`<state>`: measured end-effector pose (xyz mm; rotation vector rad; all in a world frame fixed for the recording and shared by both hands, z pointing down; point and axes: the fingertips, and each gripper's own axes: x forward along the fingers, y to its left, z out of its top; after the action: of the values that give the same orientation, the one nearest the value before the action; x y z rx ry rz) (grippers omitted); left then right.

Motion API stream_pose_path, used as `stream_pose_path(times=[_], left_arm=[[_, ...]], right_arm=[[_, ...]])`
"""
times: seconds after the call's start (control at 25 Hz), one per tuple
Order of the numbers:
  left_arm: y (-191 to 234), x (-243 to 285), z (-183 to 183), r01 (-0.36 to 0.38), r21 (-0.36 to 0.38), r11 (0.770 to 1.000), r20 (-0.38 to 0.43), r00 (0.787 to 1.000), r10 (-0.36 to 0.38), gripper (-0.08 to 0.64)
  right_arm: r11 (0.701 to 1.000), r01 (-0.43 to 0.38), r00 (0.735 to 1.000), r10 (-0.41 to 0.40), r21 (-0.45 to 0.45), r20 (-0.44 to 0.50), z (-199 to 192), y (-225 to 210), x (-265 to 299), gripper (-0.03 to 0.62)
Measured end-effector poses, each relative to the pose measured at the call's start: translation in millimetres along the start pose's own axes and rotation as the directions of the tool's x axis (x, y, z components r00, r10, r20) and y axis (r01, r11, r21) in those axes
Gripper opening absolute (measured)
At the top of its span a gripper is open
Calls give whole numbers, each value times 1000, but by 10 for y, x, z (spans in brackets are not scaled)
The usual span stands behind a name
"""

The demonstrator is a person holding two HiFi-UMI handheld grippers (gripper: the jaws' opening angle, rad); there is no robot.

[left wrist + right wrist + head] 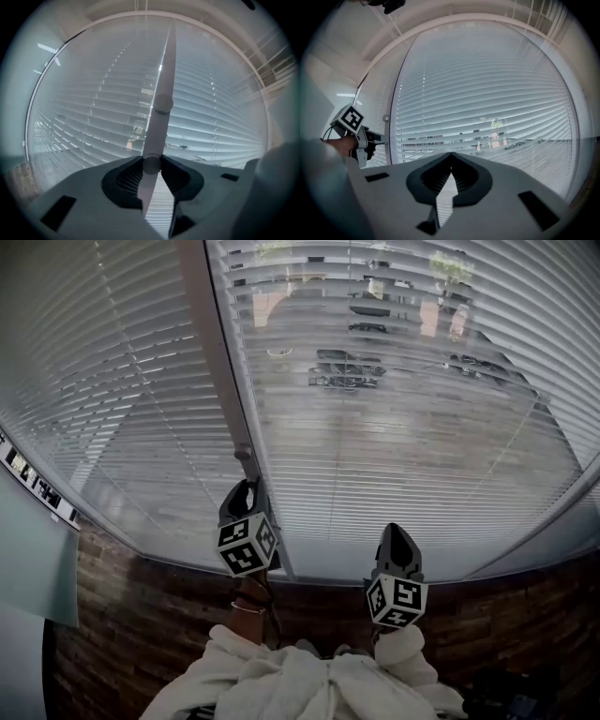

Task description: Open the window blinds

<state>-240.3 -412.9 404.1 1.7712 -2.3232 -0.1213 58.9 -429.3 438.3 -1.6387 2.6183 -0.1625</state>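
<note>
At 6 o'clock in the head view, the person's white fabric sleeves [309,681] lie nearest. Just above them, at 4 o'clock, the grey two-jaw right gripper [398,545] points level at the window. Its own view shows the jaw tips touching with nothing between them. At 8 o'clock the grey two-jaw left gripper [246,498] is clenched on the pale, slim, round plastic tilt wand [161,103]. Both ribbed pads press on the rod, which runs from the jaws up toward 12 o'clock in the left gripper view.

A dark brown brick wall [141,615] runs below the sill from 8 to 4 o'clock. Beyond it, the white horizontal-slat window blinds [403,427] hang fully lowered from 9 through 12 to 3 o'clock. A grey vertical window post [216,362] divides them at 11 o'clock. The slats are tilted enough that dark parked cars [347,367] show between them near 12 o'clock.
</note>
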Motion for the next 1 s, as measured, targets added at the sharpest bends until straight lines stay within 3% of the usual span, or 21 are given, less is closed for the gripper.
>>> stream_pose_path(times=[0.24, 0.6, 0.68, 0.8, 0.88, 0.96, 1.0], left_arm=[[-17, 3, 35, -30, 108, 994, 13, 1000, 29, 123], [10, 44, -2, -75, 302, 950, 39, 997, 66, 123], [-5, 45, 2, -59, 277, 959, 46, 998, 48, 123], [-8, -27, 21, -22, 107, 994, 92, 996, 13, 124], [8, -251, 11, -31, -3, 1000, 164, 986, 32, 126], [-154, -572, -49, -2, -19, 1000, 246, 969, 7, 126], [-345, -711, -78, 54, 8, 998, 280, 958, -54, 126]], right_arm=[[1000, 4, 1000, -4, -3, 2, 51, -24, 6, 11], [1000, 3, 1000, -3, 5, 6, 17, -18, 41, 11], [1000, 1, 1000, -1, 7, 5, 17, -12, 45, 11], [1000, 3, 1000, -3, 6, 7, 29, -26, 51, 11], [1000, 8, 1000, -8, 6, 9, 28, -61, 41, 11], [1000, 17, 1000, -17, 8, 8, 20, -115, 26, 11], [1000, 19, 1000, -19, 10, 8, 21, -137, 22, 11]])
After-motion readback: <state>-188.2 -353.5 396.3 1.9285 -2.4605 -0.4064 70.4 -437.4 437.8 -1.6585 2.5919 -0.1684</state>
